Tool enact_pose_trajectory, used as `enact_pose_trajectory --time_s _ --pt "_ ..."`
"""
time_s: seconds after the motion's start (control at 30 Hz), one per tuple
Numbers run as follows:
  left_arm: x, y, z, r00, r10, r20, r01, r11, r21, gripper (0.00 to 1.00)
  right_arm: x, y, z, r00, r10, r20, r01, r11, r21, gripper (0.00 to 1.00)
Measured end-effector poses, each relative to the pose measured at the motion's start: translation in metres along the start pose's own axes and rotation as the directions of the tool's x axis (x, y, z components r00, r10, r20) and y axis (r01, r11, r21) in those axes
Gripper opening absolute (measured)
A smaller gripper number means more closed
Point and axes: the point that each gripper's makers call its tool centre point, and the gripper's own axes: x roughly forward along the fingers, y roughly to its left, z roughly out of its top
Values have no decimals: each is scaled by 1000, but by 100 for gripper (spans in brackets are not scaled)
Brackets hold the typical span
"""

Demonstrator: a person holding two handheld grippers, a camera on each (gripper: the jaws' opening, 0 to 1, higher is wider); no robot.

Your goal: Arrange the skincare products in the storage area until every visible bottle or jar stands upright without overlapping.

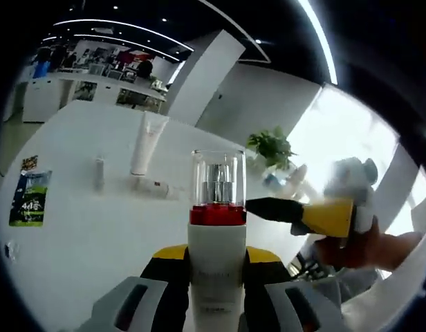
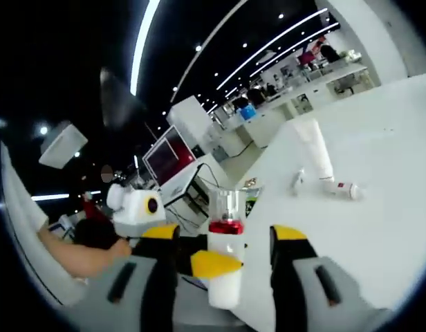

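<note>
My left gripper (image 1: 216,259) is shut on a white pump bottle (image 1: 216,228) with a red collar and a clear cap, held upright above the white table (image 1: 95,235). In the right gripper view the same bottle (image 2: 225,266) stands between the wide-apart jaws of my open right gripper (image 2: 225,236), apart from both. A yellow-and-black finger (image 1: 282,209) of the right gripper reaches in from the right beside the red collar. Farther back, a white tube (image 1: 147,142) stands upright, a small white bottle (image 1: 154,187) lies on its side, and a slim vial (image 1: 99,173) stands.
A printed card (image 1: 30,197) lies near the table's left edge. A potted plant (image 1: 272,145) stands beyond the far edge. A person's hand (image 1: 365,249) holds the right gripper. Desks and people fill the background (image 2: 296,76). Bare tabletop (image 2: 379,235) spreads around the tube (image 2: 313,149).
</note>
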Motion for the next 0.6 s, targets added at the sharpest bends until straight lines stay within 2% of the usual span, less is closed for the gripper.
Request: enact_pose_trajectory --time_s 0.3,0.4,0.5,0.6 --pt "5 -17 -4 1000 13 -27 -11 996 88 29 10 4 -9 999 -16 -40 16 1000 14 51" --pt "6 -22 -7 999 15 -36 -11 993 117 29 12 2 -13 998 -34 -56 35 999 12 44" --pt "7 -23 -8 999 15 -38 -10 992 129 29 10 -12 -17 990 -116 -75 114 993 -26 32" --pt "9 -24 -10 999 16 -44 -9 990 139 29 8 -11 -17 992 -98 -80 97 995 -18 31"
